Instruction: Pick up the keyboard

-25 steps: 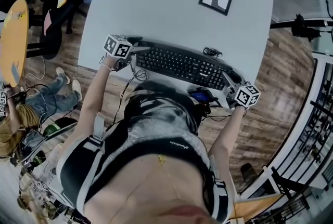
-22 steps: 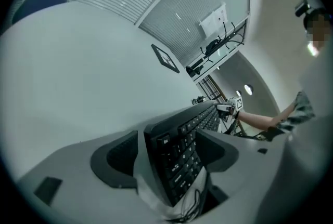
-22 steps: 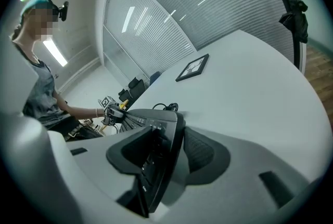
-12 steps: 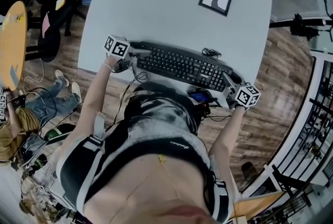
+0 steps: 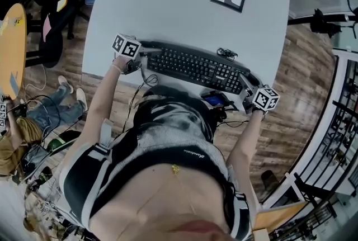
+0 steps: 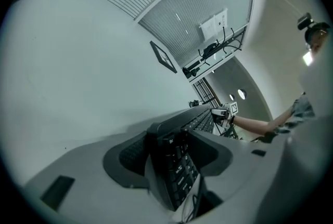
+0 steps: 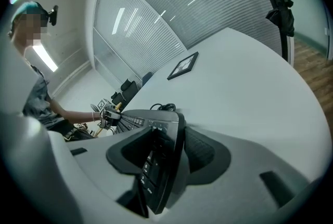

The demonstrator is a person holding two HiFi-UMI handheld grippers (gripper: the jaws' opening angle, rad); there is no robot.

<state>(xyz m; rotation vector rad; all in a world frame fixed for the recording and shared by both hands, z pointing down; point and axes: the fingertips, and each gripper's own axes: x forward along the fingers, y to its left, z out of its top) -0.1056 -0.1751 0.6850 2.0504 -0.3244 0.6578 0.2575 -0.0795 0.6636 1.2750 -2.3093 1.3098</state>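
I am looking down at a long black plastic keyboard (image 5: 196, 68) with rows of dark keys. It is lying keys up along the near edge of the white table (image 5: 168, 5), slanting from upper left to lower right. Its left end is sitting between the jaws of my left gripper (image 5: 146, 55), which have just been closing onto it. My right gripper (image 5: 244, 90) is pinching its right end.

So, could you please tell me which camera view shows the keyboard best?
The head view: the whole keyboard shows, end to end. The left gripper view shows only one end, on which the left gripper has just been closing its jaws; the right gripper view only the other end, clamped in the right gripper.
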